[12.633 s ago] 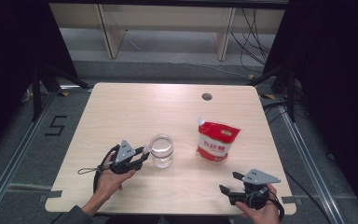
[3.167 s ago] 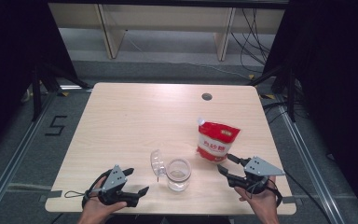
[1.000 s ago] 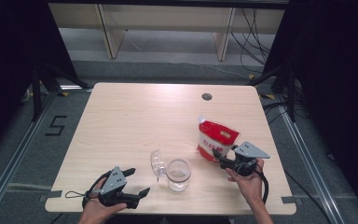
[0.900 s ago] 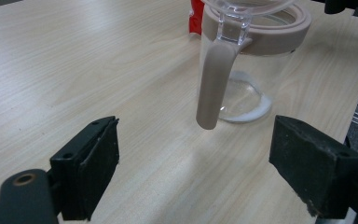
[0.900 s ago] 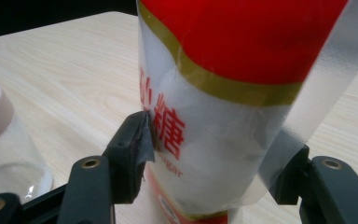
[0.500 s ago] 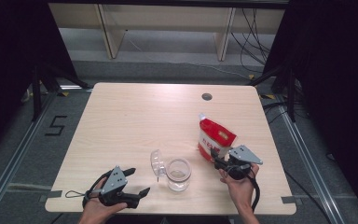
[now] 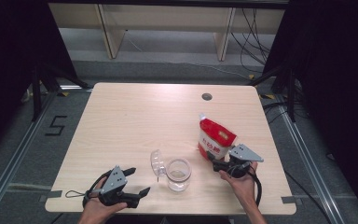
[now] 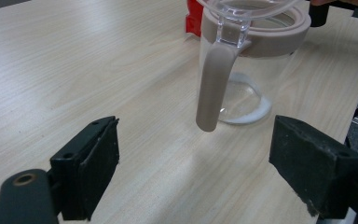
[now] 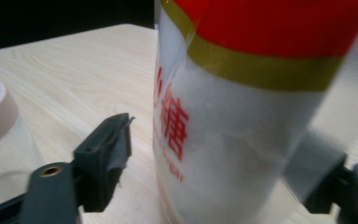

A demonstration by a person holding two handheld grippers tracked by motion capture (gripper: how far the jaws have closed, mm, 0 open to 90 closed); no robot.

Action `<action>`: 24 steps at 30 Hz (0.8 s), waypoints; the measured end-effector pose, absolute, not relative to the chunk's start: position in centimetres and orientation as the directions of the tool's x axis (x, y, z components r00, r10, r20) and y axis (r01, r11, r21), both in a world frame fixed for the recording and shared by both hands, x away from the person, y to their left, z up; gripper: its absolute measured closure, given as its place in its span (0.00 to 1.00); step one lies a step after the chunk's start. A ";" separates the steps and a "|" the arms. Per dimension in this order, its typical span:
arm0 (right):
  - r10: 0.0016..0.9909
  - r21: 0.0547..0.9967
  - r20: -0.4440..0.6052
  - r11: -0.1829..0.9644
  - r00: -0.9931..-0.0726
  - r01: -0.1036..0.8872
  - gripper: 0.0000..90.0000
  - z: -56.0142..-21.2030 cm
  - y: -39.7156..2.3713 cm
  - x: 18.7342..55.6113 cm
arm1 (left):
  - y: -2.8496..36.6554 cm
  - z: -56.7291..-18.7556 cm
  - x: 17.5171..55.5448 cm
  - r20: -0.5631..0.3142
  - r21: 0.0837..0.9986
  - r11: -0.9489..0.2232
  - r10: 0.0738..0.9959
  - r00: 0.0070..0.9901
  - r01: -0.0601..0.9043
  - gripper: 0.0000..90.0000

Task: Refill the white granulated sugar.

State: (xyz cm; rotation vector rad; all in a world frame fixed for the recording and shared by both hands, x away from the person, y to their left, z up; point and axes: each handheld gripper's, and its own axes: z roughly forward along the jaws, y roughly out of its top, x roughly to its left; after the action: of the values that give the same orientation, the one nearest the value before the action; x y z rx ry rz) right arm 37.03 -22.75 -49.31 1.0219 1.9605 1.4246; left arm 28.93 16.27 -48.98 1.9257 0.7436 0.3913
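A red and white pouch (image 7: 216, 137) stands right of centre. My right gripper (image 7: 216, 162) reaches its lower part from the near right. In the right gripper view the pouch (image 9: 242, 121) stands between the jaws of the right gripper (image 9: 219, 144). They have just been opening, and the left pad stands off it. A clear jar (image 7: 178, 173) with a beige rim sits at front centre, its lid (image 7: 157, 162) swung open. My left gripper (image 7: 137, 182) rests open at the front left. The left gripper (image 8: 196, 149) faces the jar (image 8: 247, 70) and its beige latch (image 8: 214, 84).
The wooden table (image 7: 135, 121) has a small round hole (image 7: 207, 96) near its far right edge. Metal rails and dark curtains flank the table, with shelving legs and cables on the floor behind.
The right gripper came from the front right up to the pouch and now flanks its base. Since the oldest frame the jar has moved to front centre and its lid has opened. The left hand keeps still.
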 end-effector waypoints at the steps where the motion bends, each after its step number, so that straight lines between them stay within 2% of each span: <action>1: 0.807 0.946 0.029 0.168 -0.589 0.277 0.24 -49.3 -22.8 37.0 | 16.3 -49.0 28.9 -0.048 0.890 -0.317 0.649 0.759 0.328 0.17; 2: 0.803 0.945 0.004 0.192 -0.596 0.266 0.24 -49.5 -22.7 37.3 | 16.4 -48.9 29.1 -0.018 0.890 -0.339 0.639 0.769 0.303 0.17; 6: 0.780 0.946 -0.019 0.217 -0.625 0.243 0.18 -49.8 -22.6 37.9 | 16.2 -49.0 28.9 -0.039 0.887 -0.329 0.644 0.764 0.323 0.17; 13: 0.763 0.958 -0.042 0.214 -0.645 0.191 0.20 -50.3 -22.1 38.3 | 16.2 -49.0 28.9 -0.038 0.888 -0.330 0.642 0.766 0.320 0.17; 14: 0.771 0.959 -0.042 0.210 -0.635 0.192 0.22 -50.3 -22.1 38.3 | 16.2 -49.0 29.0 -0.009 0.887 -0.353 0.632 0.775 0.298 0.17; 18: 0.784 0.959 -0.027 0.196 -0.620 0.205 0.26 -50.5 -22.1 38.4 | 16.2 -49.0 28.9 -0.010 0.888 -0.352 0.628 0.778 0.296 0.17; 20: 0.785 0.958 -0.056 0.217 -0.617 0.189 0.31 -50.7 -22.2 38.6 | 16.0 -49.1 28.8 -0.045 0.891 -0.323 0.640 0.767 0.321 0.17; 24: 0.783 0.960 -0.048 0.208 -0.620 0.189 0.31 -50.9 -22.1 38.9 | 16.1 -49.1 28.9 -0.009 0.888 -0.355 0.623 0.782 0.293 0.17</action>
State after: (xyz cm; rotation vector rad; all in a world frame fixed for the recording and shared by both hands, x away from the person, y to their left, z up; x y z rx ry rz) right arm 38.85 -22.13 -50.91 0.8985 1.9461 1.4293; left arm 28.93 16.08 -49.07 1.9562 0.6897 0.4072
